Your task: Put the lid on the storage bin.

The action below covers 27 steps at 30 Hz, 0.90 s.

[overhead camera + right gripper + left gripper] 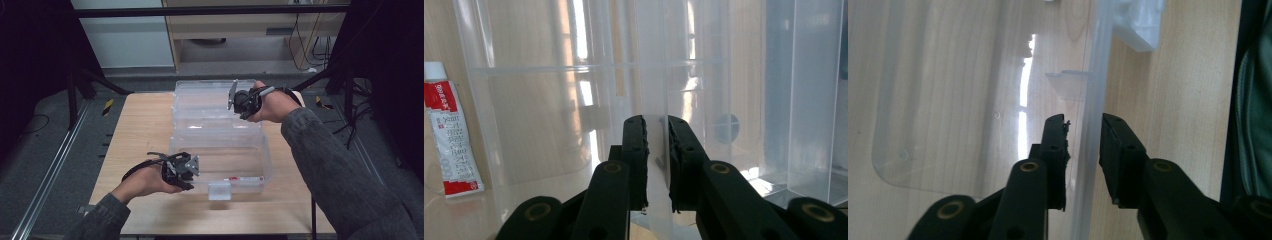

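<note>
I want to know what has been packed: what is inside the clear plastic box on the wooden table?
Inside the clear plastic box, one red-and-white tube lies on the bottom near the front wall. The left gripper covers the box's left corner, so that spot is hidden.

We see a pale wooden table (145, 130) in the middle of the high view, its grain running left to right. Near its 5 o'clock edge lies a red-and-white tube (245, 178) with a white cap; its print is too small for us to read. A grey floor (45, 130) surrounds the table. At 8 o'clock a metal rail (50, 170) runs along it. Yellow-and-black tape marks sit at 10 o'clock (107, 106) and 2 o'clock (324, 103). At 12 o'clock stands a wooden cabinet (240, 25), with a white panel (122, 40) at 11 and loose cables (312, 47) at 1.
</note>
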{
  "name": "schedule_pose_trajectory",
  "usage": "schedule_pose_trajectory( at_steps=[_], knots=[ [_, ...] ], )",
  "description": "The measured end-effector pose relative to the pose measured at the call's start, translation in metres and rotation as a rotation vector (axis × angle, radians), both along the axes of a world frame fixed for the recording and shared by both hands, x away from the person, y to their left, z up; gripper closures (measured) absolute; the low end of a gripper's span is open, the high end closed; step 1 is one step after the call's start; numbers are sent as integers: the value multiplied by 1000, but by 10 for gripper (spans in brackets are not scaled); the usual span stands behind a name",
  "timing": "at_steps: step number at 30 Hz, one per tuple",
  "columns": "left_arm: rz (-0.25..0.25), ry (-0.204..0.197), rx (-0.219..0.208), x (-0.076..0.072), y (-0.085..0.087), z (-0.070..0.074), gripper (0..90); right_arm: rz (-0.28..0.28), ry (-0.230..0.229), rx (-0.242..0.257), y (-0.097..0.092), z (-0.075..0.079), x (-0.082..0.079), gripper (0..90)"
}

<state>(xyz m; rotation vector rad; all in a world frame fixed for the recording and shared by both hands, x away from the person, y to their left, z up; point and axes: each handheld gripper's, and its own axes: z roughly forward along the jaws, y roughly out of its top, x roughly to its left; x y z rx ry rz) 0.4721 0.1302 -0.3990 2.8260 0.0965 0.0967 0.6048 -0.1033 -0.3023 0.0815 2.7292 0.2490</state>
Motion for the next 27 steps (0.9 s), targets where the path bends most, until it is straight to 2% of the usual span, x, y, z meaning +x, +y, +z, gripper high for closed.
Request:
schedule_pose_trajectory(
  at_steps=[6,15,16,20,27],
  knots=[
    [26,7,-15,0,1,-2,816,0,0,-3,0,0,0,802],
    [44,-13,-27,-1,2,-3,821,5,1,-9,1,1,2,810],
    [59,-11,-42,-1,2,-3,820,5,2,-5,1,0,3,810],
    [85,-20,-51,2,4,-4,813,-4,3,-7,1,1,6,810],
    [101,-17,-51,6,5,-4,809,0,0,-17,3,1,8,814]
  ],
)
